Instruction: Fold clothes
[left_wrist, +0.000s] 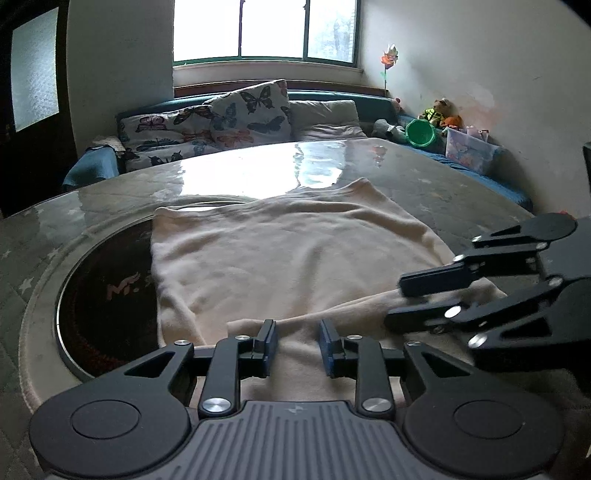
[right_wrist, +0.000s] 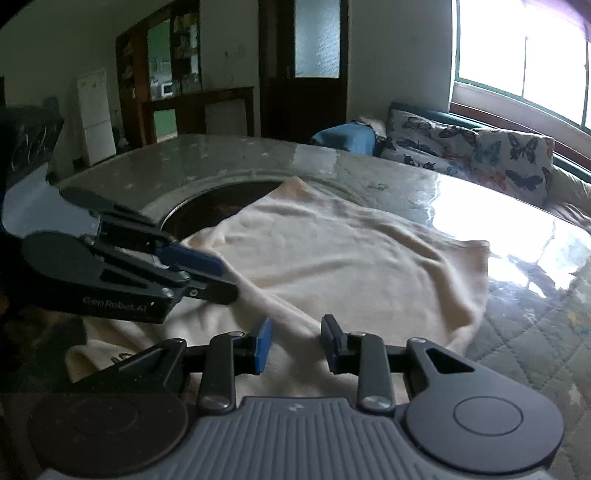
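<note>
A cream garment (left_wrist: 288, 258) lies spread on the glass-topped table, partly over a round dark inset; it also shows in the right wrist view (right_wrist: 351, 258). A raised fold of its near edge runs between both grippers. My left gripper (left_wrist: 297, 341) is open, its jaws on either side of the fold, low over the cloth. It shows from the side in the right wrist view (right_wrist: 221, 278). My right gripper (right_wrist: 295, 341) is open too, its jaws astride the same fold. In the left wrist view it (left_wrist: 395, 299) comes in from the right, with cloth between its fingers.
The round dark inset (left_wrist: 107, 295) sits in the table (left_wrist: 221, 181) under the garment's left part. A sofa with butterfly cushions (left_wrist: 251, 114) stands behind the table under a window. Toys and a green bucket (left_wrist: 421, 133) sit at the far right. A quilted cover (right_wrist: 524, 350) lies on the table's right.
</note>
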